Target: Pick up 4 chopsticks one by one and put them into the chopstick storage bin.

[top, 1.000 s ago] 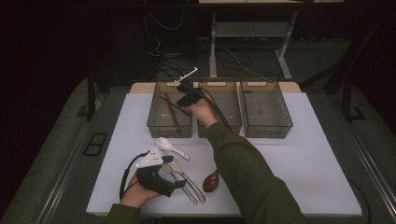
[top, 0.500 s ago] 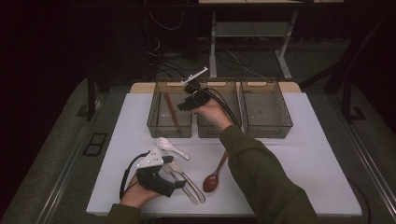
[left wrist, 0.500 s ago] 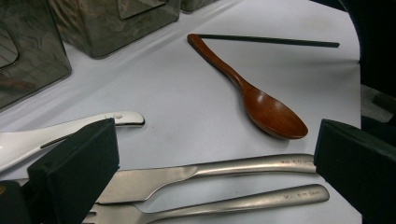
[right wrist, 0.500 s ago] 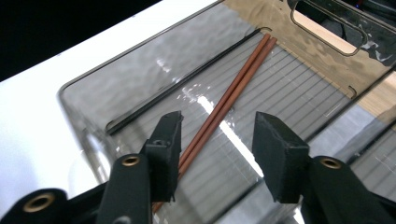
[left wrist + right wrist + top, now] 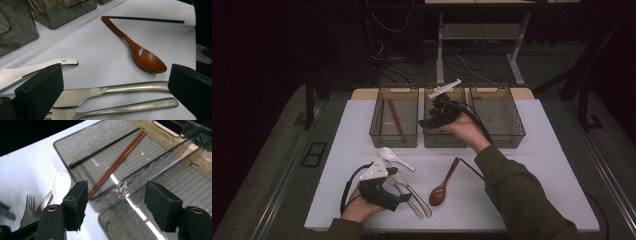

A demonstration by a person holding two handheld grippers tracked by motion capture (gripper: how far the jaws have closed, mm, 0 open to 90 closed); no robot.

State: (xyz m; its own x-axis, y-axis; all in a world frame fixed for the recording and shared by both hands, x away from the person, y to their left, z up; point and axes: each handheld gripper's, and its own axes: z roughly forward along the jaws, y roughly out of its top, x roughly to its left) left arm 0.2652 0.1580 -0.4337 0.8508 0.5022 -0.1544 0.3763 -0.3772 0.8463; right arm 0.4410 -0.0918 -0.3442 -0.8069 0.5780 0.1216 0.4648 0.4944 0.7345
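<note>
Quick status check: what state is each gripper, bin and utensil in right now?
Right gripper: jaws just opened, nothing between them, above the bins.
Left gripper: open, straddling the steel knife and steel fork handles.
Left clear plastic bin: holds brown wooden chopsticks and one black chopstick.
Brown wooden spoon: flat on the table, bowl up.
White ceramic spoon: on the table.
Second black chopstick: on the table.

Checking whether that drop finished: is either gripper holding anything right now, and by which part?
Nothing is held. The right gripper has open, empty jaws above the bins; the left gripper has open jaws straddling the knife and fork handles.
</note>
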